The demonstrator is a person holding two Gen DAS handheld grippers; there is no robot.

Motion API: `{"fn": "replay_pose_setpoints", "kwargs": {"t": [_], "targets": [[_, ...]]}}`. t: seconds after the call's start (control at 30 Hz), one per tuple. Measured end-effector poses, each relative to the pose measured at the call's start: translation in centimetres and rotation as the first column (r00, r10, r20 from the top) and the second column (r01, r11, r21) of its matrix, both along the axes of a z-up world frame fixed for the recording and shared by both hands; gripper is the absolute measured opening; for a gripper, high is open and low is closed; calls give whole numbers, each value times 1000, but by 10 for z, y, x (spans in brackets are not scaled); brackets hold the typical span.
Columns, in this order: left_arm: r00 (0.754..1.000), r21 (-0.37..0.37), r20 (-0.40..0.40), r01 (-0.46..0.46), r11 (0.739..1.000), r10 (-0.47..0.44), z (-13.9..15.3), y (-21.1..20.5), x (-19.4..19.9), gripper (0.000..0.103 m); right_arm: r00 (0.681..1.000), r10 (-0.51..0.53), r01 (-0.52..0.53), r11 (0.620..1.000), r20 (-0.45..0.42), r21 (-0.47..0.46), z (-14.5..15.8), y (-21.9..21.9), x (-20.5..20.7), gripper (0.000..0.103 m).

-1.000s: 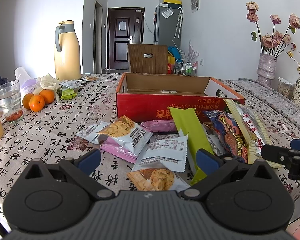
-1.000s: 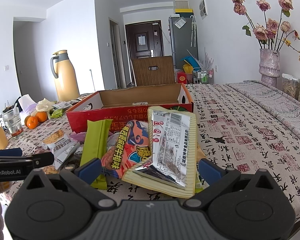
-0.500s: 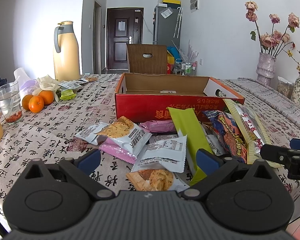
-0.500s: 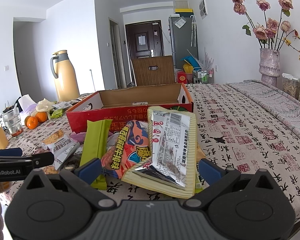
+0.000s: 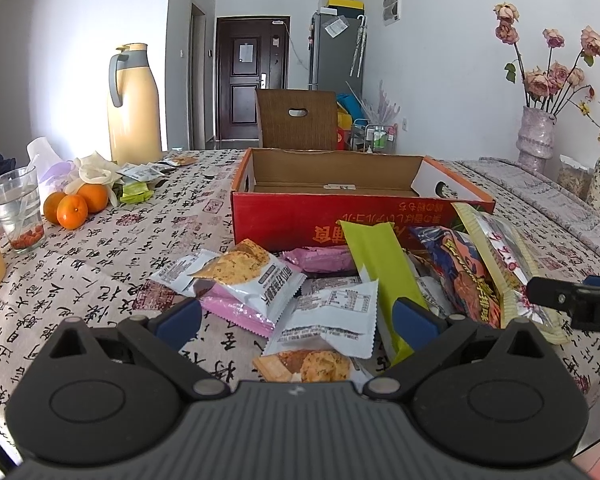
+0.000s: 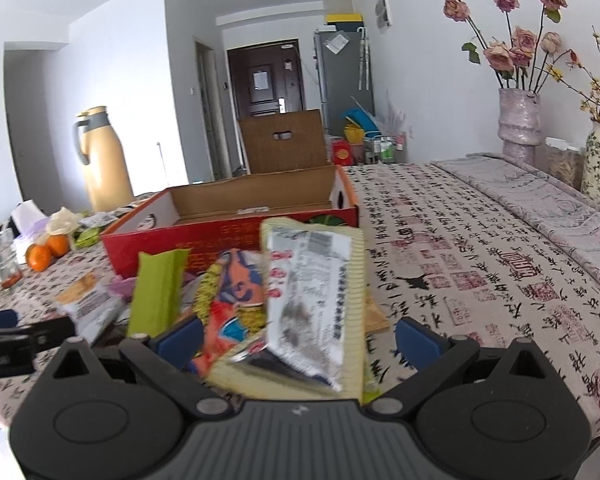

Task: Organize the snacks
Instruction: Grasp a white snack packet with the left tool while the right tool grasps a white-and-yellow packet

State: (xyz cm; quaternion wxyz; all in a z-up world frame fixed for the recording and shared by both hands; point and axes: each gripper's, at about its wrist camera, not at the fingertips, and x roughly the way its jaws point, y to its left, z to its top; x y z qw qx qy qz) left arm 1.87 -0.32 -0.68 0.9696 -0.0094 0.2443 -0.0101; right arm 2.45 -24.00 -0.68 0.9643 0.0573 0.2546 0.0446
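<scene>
An open red cardboard box [image 5: 340, 224] stands mid-table and shows in the right wrist view [image 6: 204, 236] too. A pile of snack packets lies in front of it: a white cracker packet [image 5: 256, 276], a pink packet [image 5: 320, 258], a green packet [image 5: 384, 276], a white packet [image 5: 336, 312] and a colourful bag [image 5: 464, 276]. My left gripper [image 5: 298, 318] is open over the near white packets. My right gripper [image 6: 296, 338] is open, with a yellow-and-silver packet [image 6: 316, 300] lying between its fingers, untouched. The green packet [image 6: 156, 292] is to its left.
At the left stand a yellow thermos jug [image 5: 134, 104], oranges [image 5: 74, 208], a glass [image 5: 16, 208] and small packets. Vases with dried roses [image 6: 518, 120] stand at the far right. A brown chair back [image 5: 296, 120] is behind the box.
My right gripper has moved forward and tilted, so the yellow-and-silver packet now sits closer between its fingers. The left gripper has hardly moved.
</scene>
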Motion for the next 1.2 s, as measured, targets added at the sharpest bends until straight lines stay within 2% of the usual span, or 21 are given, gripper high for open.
{"fn": "replay_pose_setpoints", "kwargs": {"t": [0.23, 0.37, 0.7, 0.8, 0.9, 1.07, 1.2], "targets": [[1000, 4, -17, -15, 1000, 15, -2, 1, 10, 103, 998, -10, 10, 1000, -63, 5, -13, 2, 38, 80], [999, 8, -32, -20, 1000, 20, -5, 2, 14, 103, 997, -5, 6, 1000, -80, 8, -21, 5, 48, 76], [996, -11, -87, 2, 1000, -3, -11, 1, 29, 103, 999, -7, 8, 1000, -39, 5, -18, -3, 40, 54], [993, -31, -121, 5, 1000, -9, -13, 2, 36, 103, 1000, -10, 10, 1000, -21, 18, -15, -7, 36, 42], [988, -53, -153, 20, 998, -28, -16, 2, 42, 95, 1000, -2, 3, 1000, -21, 26, -15, -9, 35, 39], [978, -98, -200, 35, 995, -54, -21, 3, 53, 74, 1000, 3, -3, 1000, -15, 27, -15, -9, 32, 39], [976, -134, -205, 52, 990, -79, -23, 4, 56, 65, 1000, 1, 0, 999, -15, 32, -15, -11, 30, 39]]}}
